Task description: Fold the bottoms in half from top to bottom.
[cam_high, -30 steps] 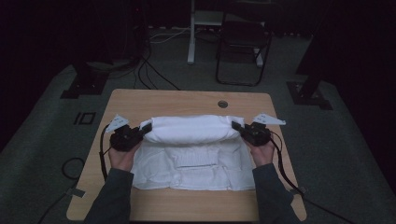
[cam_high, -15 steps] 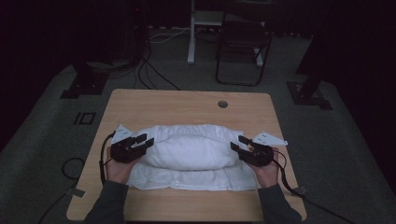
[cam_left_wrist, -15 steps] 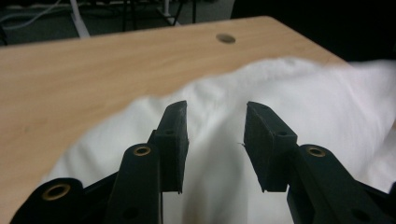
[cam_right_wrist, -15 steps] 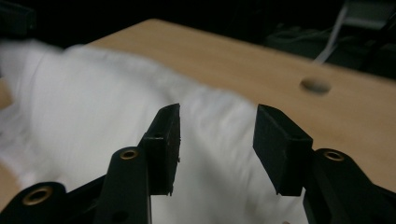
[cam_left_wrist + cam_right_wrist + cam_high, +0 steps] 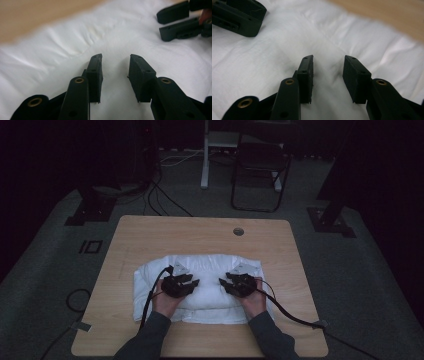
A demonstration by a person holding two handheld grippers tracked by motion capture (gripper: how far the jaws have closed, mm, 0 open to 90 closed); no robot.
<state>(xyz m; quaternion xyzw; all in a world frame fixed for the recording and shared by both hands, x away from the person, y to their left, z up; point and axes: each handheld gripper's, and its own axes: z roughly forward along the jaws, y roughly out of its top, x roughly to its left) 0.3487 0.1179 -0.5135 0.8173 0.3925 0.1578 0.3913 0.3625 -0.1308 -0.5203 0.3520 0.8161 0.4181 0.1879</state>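
Observation:
A white cloth (image 5: 200,267) lies folded in a thick bundle on the wooden table (image 5: 200,230). My left gripper (image 5: 194,282) and right gripper (image 5: 223,282) rest over its middle, tips facing each other a short gap apart. In the left gripper view my left gripper (image 5: 116,58) is open above the flat cloth (image 5: 62,50), with the right gripper's jaws (image 5: 175,22) at the upper right. In the right gripper view my right gripper (image 5: 329,59) is open too, over the cloth (image 5: 374,42). Both pairs of jaws have just been closing a little, pinching nothing.
A round cable hole (image 5: 238,231) sits near the table's far edge. Black cables (image 5: 295,317) trail from the grippers over the cloth and off the table. A folding chair (image 5: 260,175) and stand bases stand on the dark floor beyond.
Both grippers drew the cloth's far fold toward the person, let go of its ends, then moved inward and down to the middle of the bundle. The cloth is now folded narrower.

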